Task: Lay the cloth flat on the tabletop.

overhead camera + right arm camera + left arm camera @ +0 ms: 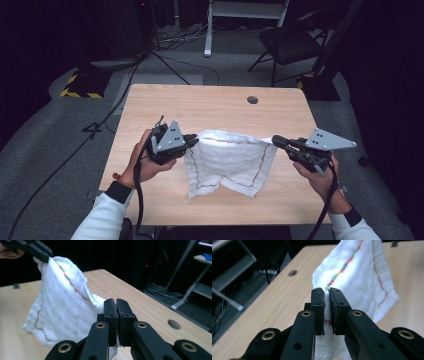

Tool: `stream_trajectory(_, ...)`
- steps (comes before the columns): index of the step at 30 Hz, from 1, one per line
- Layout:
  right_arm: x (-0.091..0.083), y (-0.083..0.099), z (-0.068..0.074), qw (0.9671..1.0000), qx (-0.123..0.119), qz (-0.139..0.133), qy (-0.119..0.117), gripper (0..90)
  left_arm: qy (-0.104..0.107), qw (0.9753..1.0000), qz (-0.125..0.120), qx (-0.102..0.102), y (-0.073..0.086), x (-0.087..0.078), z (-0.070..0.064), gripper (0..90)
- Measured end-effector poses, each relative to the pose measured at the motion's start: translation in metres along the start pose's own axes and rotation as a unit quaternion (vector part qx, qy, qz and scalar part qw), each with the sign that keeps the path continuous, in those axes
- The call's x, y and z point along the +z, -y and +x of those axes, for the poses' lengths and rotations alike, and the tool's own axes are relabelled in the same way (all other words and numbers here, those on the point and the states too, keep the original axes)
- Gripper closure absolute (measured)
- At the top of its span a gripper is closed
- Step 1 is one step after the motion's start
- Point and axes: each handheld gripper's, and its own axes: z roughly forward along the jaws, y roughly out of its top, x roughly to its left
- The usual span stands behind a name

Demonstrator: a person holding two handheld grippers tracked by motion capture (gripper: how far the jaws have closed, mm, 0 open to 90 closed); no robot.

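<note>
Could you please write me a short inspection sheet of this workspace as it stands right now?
Surface: light wooden table with a round cable hole near its far edge.
Job's things: white cloth with coloured stitched border, held up by two corners, lower part draped onto the table.
Clutter: nothing seen on the table besides the cloth.
Grippers: left tongs shut on one cloth corner; right tongs shut on the other.
Cables: one black cable trails from each of the tongs toward the person; more cables lie on the floor.
Surroundings: grey carpet, black chair, white desk frame, yellow-black striped base.
</note>
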Motion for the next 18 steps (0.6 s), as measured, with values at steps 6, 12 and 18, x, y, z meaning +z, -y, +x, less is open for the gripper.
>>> stream_trajectory(6, 0.049, 0.022, -0.032, 0.9979, 0.029, 0.051, 0.028, 87.4, -0.001, 0.9983, 0.05, -0.032, 0.016, 0.062, 0.031, 82.0)
stream_trajectory(12, 0.097, 0.043, -0.068, 0.9923, 0.052, 0.099, 0.053, 87.4, -0.025, 0.9937, 0.1, -0.044, 0.026, 0.121, 0.057, 80.8)
stream_trajectory(18, 0.136, 0.064, -0.096, 0.9831, 0.077, 0.139, 0.091, 82.2, -0.078, 0.9837, 0.126, -0.102, 0.038, 0.162, 0.077, 59.4)
